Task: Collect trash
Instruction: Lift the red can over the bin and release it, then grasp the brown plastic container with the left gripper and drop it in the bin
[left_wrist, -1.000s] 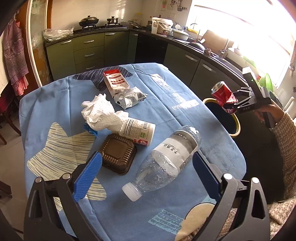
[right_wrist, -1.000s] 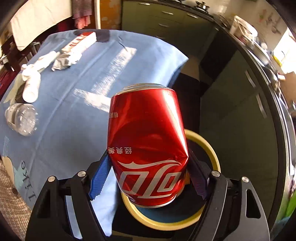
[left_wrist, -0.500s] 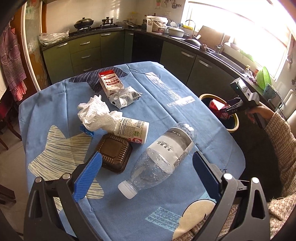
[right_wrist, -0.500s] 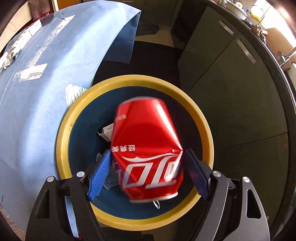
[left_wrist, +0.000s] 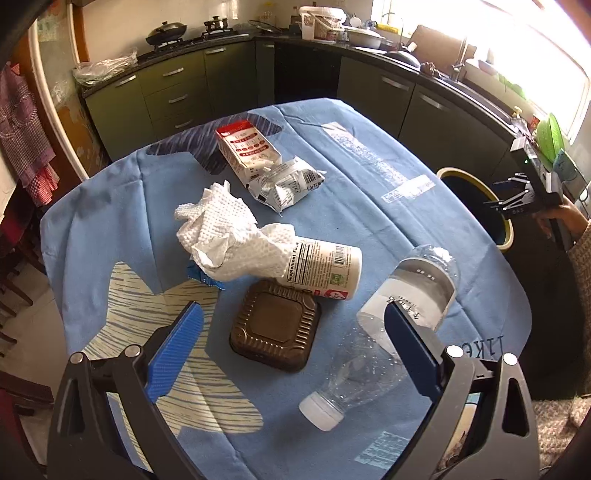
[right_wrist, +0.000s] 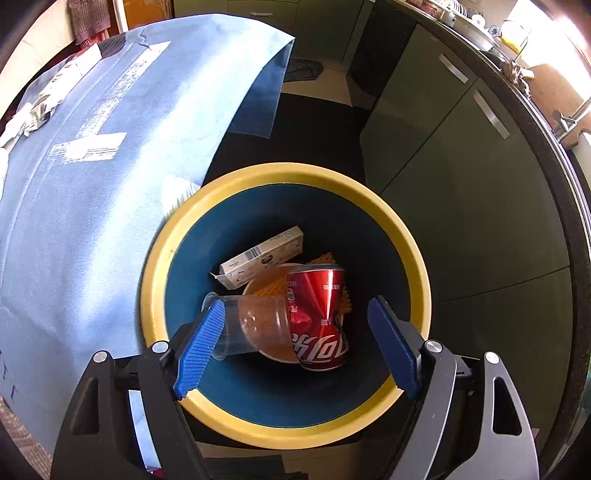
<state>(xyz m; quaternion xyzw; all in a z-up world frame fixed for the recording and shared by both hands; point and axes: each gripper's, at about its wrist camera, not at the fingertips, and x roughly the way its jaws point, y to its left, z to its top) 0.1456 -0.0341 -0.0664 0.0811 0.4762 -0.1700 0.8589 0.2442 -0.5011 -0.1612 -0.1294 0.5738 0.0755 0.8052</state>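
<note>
Can (right_wrist: 319, 317) sits in the bin (right_wrist: 413, 251); right gripper (right_wrist: 295, 347) jaws wide, empty. Left gripper (left_wrist: 291, 354), equally wide and empty, should straddle the bottle (left_wrist: 388, 332) squarely.

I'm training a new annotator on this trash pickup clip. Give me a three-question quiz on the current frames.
1. True or false: the red can lies inside the yellow-rimmed bin.
2. The right tongs are: A) shut on the can, B) open and empty.
3. Which item lies directly between the open left tongs' pads: the brown container or the tissue?

Key: 1 true; 2 B; 3 brown container.
</note>
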